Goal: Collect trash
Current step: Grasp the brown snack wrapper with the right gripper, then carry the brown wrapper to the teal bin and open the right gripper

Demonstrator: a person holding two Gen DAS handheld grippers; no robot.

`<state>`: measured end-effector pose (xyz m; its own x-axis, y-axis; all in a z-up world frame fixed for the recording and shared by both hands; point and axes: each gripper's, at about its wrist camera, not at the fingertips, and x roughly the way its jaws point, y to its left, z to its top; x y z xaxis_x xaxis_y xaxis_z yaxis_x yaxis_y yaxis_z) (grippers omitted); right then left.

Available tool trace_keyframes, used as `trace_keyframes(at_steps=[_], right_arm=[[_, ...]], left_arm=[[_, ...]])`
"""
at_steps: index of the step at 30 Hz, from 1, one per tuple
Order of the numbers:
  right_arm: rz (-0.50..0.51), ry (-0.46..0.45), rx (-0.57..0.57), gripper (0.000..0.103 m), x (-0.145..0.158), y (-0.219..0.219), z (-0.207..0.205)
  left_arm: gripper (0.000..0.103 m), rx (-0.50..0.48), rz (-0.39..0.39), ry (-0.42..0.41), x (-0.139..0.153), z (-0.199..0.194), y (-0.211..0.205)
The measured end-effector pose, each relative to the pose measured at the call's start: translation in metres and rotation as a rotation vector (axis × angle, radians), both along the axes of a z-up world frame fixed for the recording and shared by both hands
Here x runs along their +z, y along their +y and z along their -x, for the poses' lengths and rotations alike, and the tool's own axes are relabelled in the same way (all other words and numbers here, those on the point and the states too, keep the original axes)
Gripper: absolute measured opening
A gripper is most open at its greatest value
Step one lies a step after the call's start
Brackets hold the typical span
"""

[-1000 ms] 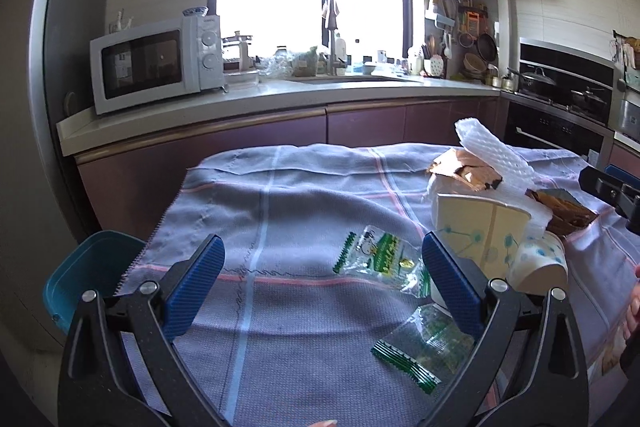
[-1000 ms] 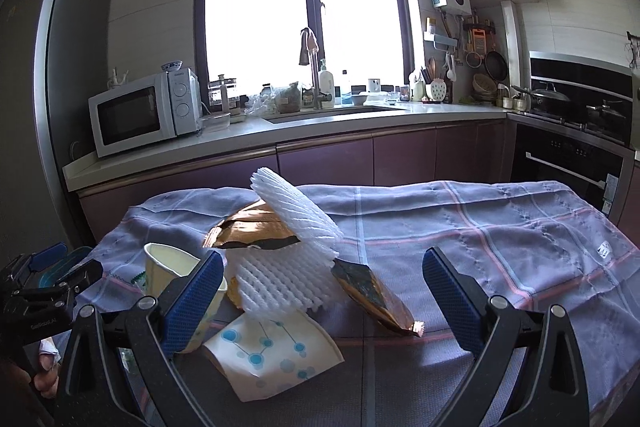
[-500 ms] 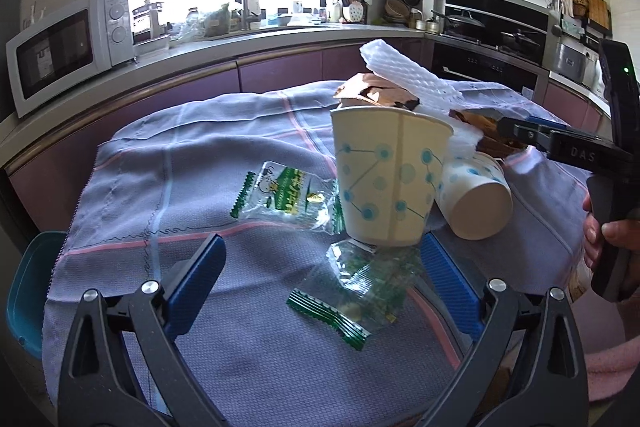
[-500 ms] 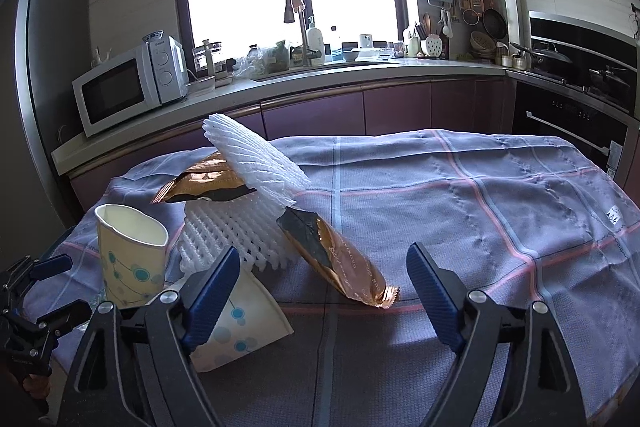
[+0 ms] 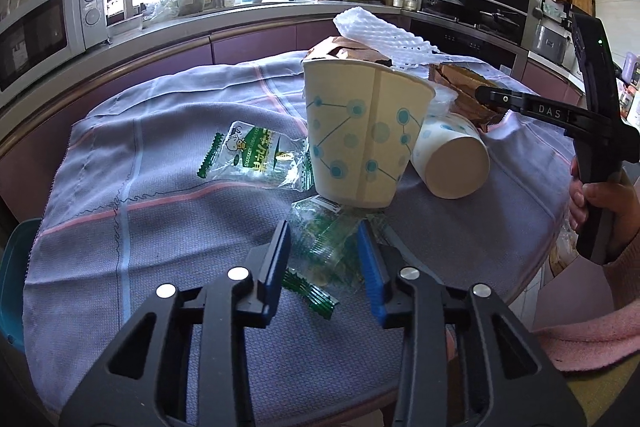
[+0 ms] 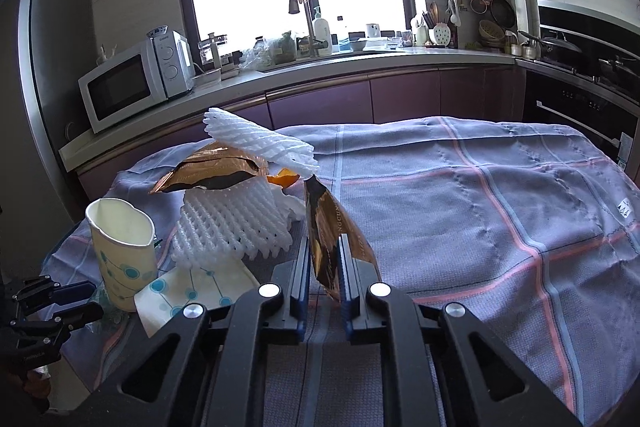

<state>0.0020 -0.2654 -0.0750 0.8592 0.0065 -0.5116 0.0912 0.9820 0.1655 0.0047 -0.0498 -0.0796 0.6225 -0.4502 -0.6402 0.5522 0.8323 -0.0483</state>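
Left gripper (image 5: 324,259) is closing its blue pads around a crumpled clear-and-green wrapper (image 5: 326,247) that lies on the grey checked tablecloth (image 5: 160,227), just in front of the upright paper cup (image 5: 360,135). The film bunches between the pads, which look to be touching it, though not yet squeezed tight. A second green wrapper (image 5: 256,159) lies flat beside the cup, a tipped cup (image 5: 452,159) leans at its other side, and a teal bin (image 5: 14,279) peeks past the cloth's edge.

From the right wrist, the right gripper (image 6: 325,267) is closing on the lower end of a gold foil packet (image 6: 332,227), which stands up between the nearly shut pads. Its top reaches toward the white foam netting (image 6: 240,223) and another gold packet (image 6: 212,175).

My guess at the risks: the slick film could slide out of the left pads if they lift before pinching fully, and the wrapper's far edge sits by the upright cup's base, so a pull might topple it. Lifting the foil packet could drag the foam netting along.
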Motion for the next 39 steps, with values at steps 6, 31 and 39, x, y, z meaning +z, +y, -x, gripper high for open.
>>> trace_keyframes(at_steps=[6, 31, 39], right_arm=[[0.011, -0.026, -0.009, 0.006, 0.012, -0.002, 0.009], [-0.078, -0.199, 0.409, 0.005, 0.081, 0.119, -0.001], [-0.132, -0.129, 0.673, 0.005, 0.079, 0.211, -0.043]], left_arm=[[0.019, -0.004, 0.020, -0.009, 0.007, 0.006, 0.008], [0.017, 0.196, 0.106, -0.126, 0.061, 0.031, 0.111], [0.016, 0.426, 0.074, -0.170, 0.070, 0.023, 0.191]])
